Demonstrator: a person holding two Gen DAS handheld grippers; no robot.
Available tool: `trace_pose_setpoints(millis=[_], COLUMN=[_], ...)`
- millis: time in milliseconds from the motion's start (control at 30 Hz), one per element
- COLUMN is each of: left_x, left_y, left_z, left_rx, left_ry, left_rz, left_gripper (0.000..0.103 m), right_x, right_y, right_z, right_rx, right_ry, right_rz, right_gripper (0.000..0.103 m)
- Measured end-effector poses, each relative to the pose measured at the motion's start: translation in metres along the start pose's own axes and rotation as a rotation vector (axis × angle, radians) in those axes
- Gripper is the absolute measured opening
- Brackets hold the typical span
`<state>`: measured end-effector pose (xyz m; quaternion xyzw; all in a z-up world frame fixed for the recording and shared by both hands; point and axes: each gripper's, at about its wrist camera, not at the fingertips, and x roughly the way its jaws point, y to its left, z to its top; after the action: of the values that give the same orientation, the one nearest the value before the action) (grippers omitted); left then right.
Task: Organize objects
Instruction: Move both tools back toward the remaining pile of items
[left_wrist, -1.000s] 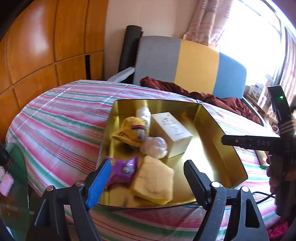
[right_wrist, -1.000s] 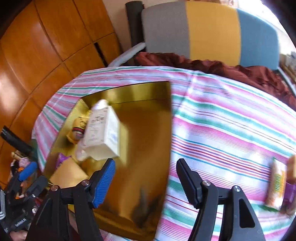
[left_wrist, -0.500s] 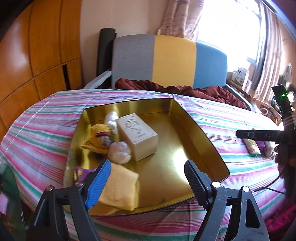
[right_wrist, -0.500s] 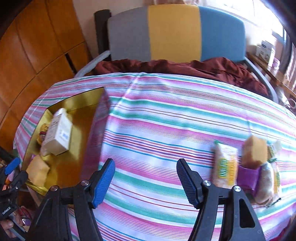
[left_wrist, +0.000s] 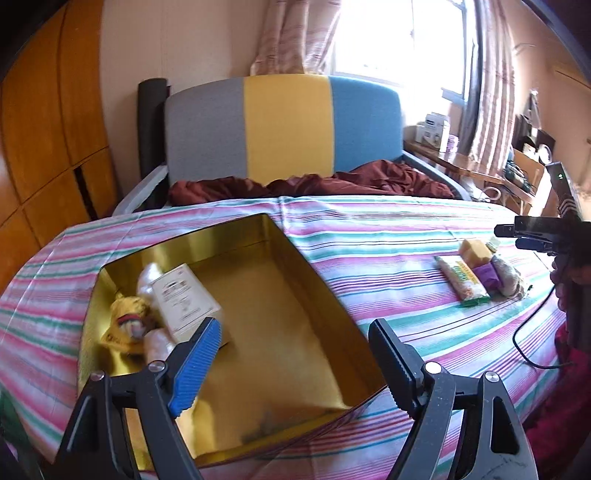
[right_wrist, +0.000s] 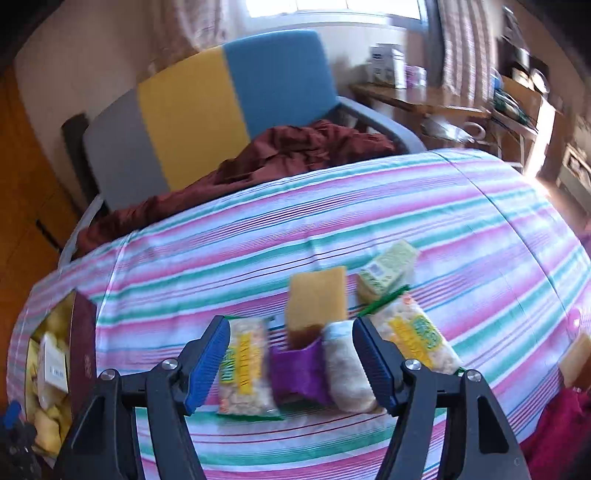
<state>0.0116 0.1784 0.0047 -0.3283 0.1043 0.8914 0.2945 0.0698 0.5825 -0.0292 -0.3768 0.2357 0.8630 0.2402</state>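
Snack packets (right_wrist: 246, 365) lay in a loose cluster on the striped bench (right_wrist: 332, 229), right under the right tool (right_wrist: 290, 363). A second earlier that tool had been over the gold tin; it had swung across to the cluster. Its jaws stood apart, empty, bracketing a green-and-yellow packet, a purple wrapper (right_wrist: 301, 369) and a pale packet (right_wrist: 345, 373), no pad touching any.

Just behind those sat a tan sponge-like block (right_wrist: 317, 301), then a light green packet (right_wrist: 388, 269), with another green-and-yellow packet (right_wrist: 415, 334) to the right.

Left tool (left_wrist: 293, 363) was open and empty too, hovering over the near half of the gold tin (left_wrist: 317, 273). It had slid toward the tin's bare side. The tin held a cream box (left_wrist: 183, 295), a yellow pouch (left_wrist: 125, 321) and a pale round item (left_wrist: 157, 341), all packed in its left part.

My read: one drop-off was finished and the next pick was being lined up. Several pieces were still outside the tin, so the task looked roughly midway. Risk: the packets touched, so closing there could catch two.

Far side: a grey-yellow-blue chair (left_wrist: 284, 125) with a dark red cloth (left_wrist: 314, 182).
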Motion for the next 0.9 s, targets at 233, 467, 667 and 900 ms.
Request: trace_pose_setpoints(millis=[233, 467, 667, 900], left_x=[0.026, 0.066, 0.117, 0.146], left_y=[-0.046, -0.101, -0.135, -0.178], left_z=[0.02, 0.029, 0.033, 0.052], left_rx=[0.039, 0.09, 0.026, 0.031], left_ry=[0.039, 0.126, 0.271, 0.298], left_rz=[-0.12, -0.224, -0.338, -0.382], left_gripper=[0.083, 0.083, 0.069, 0.066], right_x=[-0.007, -0.012, 0.0, 0.005], right_y=[-0.079, -0.089, -0.089, -0.089], right_z=[0.003, 0.001, -0.002, -0.003], right_rx=[0.396, 0.472, 0.505, 0.512], right_ry=[-0.031, -0.056, -0.003, 0.02], right_rz=[0.012, 0.065, 0.127, 0.149], right_gripper=[0.07, 0.07, 0.07, 0.07])
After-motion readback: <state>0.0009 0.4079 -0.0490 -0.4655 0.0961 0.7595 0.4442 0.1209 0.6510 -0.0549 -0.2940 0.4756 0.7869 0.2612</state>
